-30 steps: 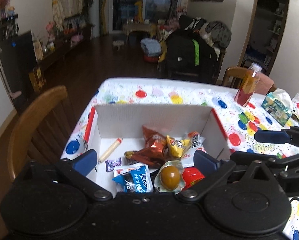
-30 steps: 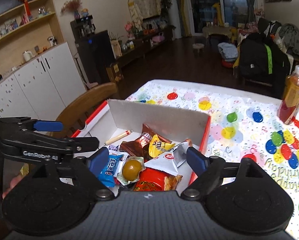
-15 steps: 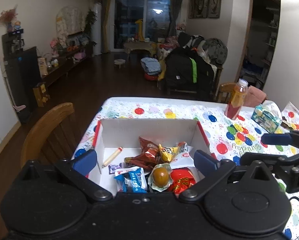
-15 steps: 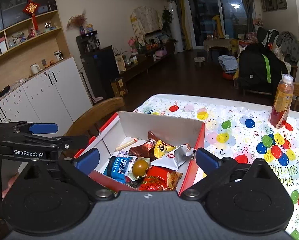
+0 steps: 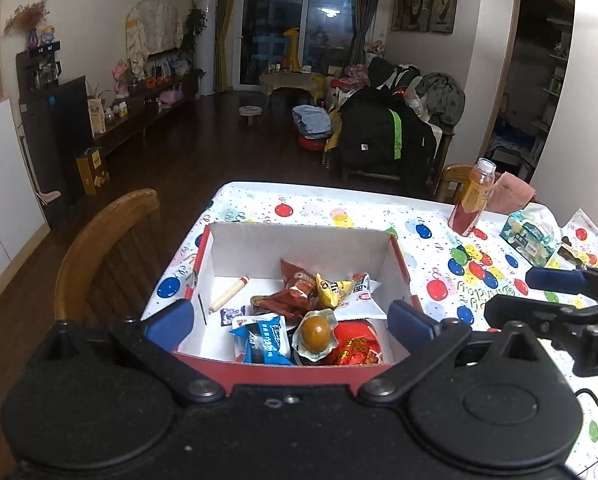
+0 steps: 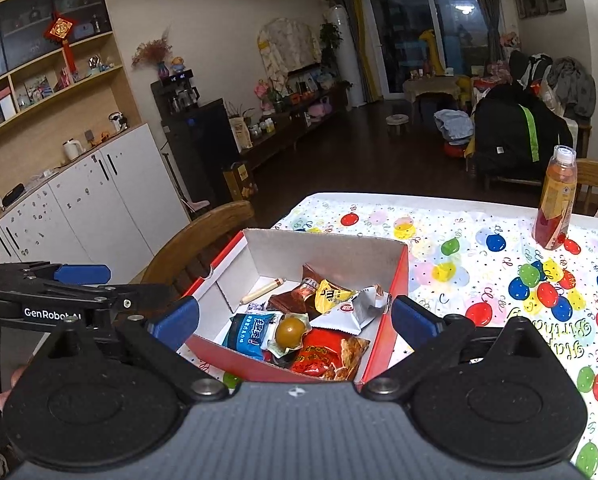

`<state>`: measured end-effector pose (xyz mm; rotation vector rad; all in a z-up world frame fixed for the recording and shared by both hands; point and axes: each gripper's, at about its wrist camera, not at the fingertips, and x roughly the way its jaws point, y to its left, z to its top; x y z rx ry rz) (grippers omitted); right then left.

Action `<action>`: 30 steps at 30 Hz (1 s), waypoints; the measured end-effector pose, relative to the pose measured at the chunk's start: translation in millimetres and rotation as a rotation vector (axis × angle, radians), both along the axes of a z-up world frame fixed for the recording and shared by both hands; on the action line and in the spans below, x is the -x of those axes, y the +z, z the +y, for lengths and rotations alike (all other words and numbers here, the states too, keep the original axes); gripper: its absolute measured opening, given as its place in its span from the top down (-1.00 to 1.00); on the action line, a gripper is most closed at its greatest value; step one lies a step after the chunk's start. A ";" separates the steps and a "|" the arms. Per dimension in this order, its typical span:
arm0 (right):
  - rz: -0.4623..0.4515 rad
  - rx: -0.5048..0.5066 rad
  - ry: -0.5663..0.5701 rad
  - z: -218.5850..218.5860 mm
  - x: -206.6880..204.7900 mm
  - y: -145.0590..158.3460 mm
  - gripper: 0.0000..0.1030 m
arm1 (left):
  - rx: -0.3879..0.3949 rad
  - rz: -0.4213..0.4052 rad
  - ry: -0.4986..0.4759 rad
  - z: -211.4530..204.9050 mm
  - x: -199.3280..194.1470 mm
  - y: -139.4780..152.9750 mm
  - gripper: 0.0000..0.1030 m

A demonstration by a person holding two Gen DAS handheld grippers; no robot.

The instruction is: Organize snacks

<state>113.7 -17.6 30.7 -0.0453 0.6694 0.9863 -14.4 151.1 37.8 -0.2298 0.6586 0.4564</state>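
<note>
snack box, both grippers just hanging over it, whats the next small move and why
Probably lower the right gripper toward the egg packet. Both grippers are open and hold nothing, and the box holds the snacks in a heap at its right end. The egg packet lies on top, nearly centred between the right gripper's fingers, so it looks like the easiest first pick.

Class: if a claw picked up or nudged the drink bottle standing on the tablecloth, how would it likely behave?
The drink bottle is tall, narrow and upright, so a high nudge would probably tip it. Lying down, its round body would likely roll. It looks mostly full, so probably heavy for its size.
</note>
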 end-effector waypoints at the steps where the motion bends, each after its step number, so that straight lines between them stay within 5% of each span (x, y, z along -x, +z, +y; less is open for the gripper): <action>1: 0.001 0.000 0.001 0.1 -0.1 0.0 -1.00 | -0.004 -0.002 0.000 -0.5 0.5 0.7 -1.00; 30: 0.030 -0.021 -0.020 -1.7 2.5 7.1 -1.00 | -0.004 -0.022 -0.019 -9.5 3.2 12.3 -1.00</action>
